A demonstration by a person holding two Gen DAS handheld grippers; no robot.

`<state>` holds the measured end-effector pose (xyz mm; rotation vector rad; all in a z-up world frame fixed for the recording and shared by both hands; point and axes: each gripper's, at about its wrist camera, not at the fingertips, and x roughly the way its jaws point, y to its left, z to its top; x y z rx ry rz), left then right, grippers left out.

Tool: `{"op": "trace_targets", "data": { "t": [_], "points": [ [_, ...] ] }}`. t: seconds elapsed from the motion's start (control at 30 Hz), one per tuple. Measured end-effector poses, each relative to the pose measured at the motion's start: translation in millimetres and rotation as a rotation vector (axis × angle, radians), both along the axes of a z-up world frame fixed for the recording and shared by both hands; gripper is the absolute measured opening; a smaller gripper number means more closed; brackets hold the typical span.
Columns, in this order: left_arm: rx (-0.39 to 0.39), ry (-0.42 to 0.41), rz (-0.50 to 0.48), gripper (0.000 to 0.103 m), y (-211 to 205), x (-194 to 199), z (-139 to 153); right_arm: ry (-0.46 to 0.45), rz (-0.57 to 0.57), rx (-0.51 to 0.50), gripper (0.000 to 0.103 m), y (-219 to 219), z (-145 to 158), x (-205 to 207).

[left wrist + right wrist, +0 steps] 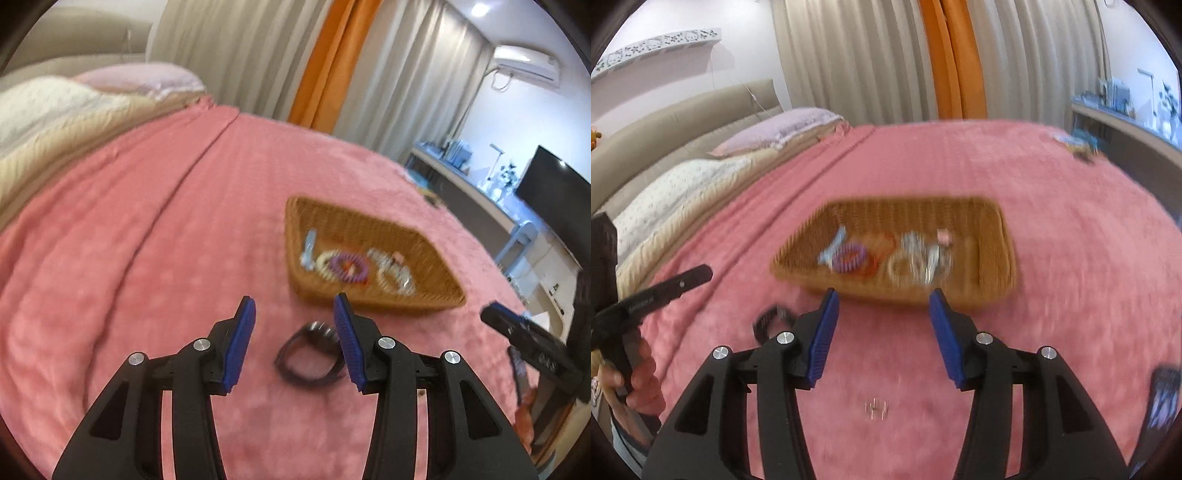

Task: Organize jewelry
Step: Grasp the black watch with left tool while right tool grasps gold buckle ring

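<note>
The left tool [294,310] has its 2 blue-padded fingers [242,343] spread partway apart with nothing gripped; between them, lower on the pink bedspread [147,240], lies a dark watch [308,354] with a looped strap, its right side running behind the right pad. No earlier view is at hand, so only this stance is told. The right tool [884,301] also stands partway open and empty, its pads [823,332] framing bare bedspread; a tiny pale metallic piece [876,408], too blurred to name, lies below the gap.

Just beyond both tools sits a shallow wicker tray [993,236] on the bed. Inside it, blurred, are a light blue clip [833,247], a purple coiled band [849,258] over a red-orange ring [882,243], a cream bangle [901,269] and some silver pieces [927,254] beside a small pink item [944,234].

In the right wrist view the watch shows left of the left finger, partly hidden, and further left a hand [642,376] grips the other tool's black handle. Pillows [783,129] lie at the head of the bed; grey and orange curtains [871,55] hang behind. A dark screen [554,192] stands on a long shelf at the right.
</note>
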<state>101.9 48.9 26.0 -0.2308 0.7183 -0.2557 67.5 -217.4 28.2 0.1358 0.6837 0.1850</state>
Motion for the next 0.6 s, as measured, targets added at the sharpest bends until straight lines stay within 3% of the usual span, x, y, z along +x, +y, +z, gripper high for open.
{"op": "trace_targets", "data": {
  "t": [0.2, 0.47, 0.6],
  "points": [
    [0.029, 0.074, 0.003, 0.042, 0, 14, -37, 0.143, 0.019, 0.012, 0.048, 8, -59, -14],
    [-0.011, 0.193, -0.063, 0.035, -5, 40, -73, 0.168, 0.05, -0.05, 0.047, 27, -76, -15],
    [-0.02, 0.21, -0.106, 0.018, -11, 39, -77, 0.179, 0.054, -0.018, 0.047, 21, -80, -14]
  ]
}}
